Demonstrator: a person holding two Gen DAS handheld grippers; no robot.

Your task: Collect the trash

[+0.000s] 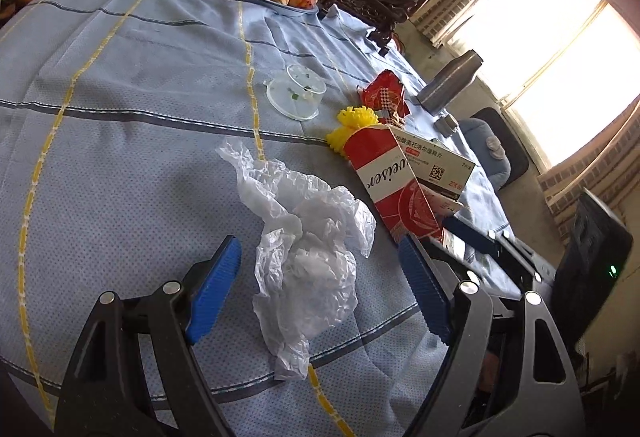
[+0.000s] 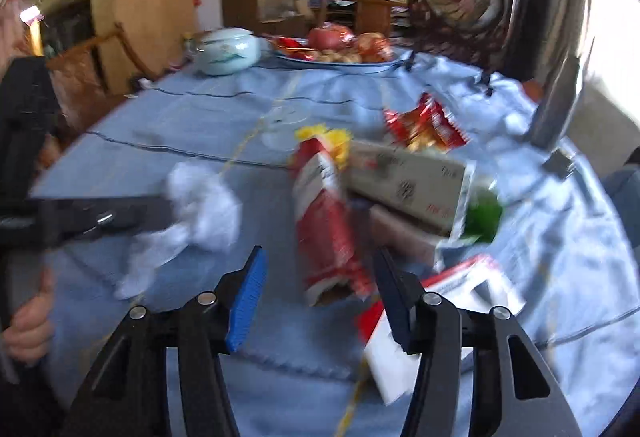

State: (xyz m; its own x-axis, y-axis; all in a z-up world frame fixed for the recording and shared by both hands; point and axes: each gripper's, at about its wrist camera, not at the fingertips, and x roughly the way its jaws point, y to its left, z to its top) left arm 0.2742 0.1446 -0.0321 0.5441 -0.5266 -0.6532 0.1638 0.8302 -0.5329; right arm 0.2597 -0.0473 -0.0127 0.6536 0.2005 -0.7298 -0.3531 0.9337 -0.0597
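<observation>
The left tongs (image 1: 320,289) are spread wide above the blue cloth (image 1: 120,157). The crumpled white wrap (image 1: 308,249) lies on the cloth right between their two blue pads, but the pads do not touch it. Just beyond the right pad lies the red carton (image 1: 392,185), with a white box (image 1: 436,161) beside it.

The right tongs (image 2: 318,297) are also spread, holding nothing. The red carton (image 2: 328,221) lies just ahead of them, its open end between the tips, untouched. The wrap (image 2: 200,213) is to their left, near the left tongs (image 2: 120,217). This view is blurred.
</observation>
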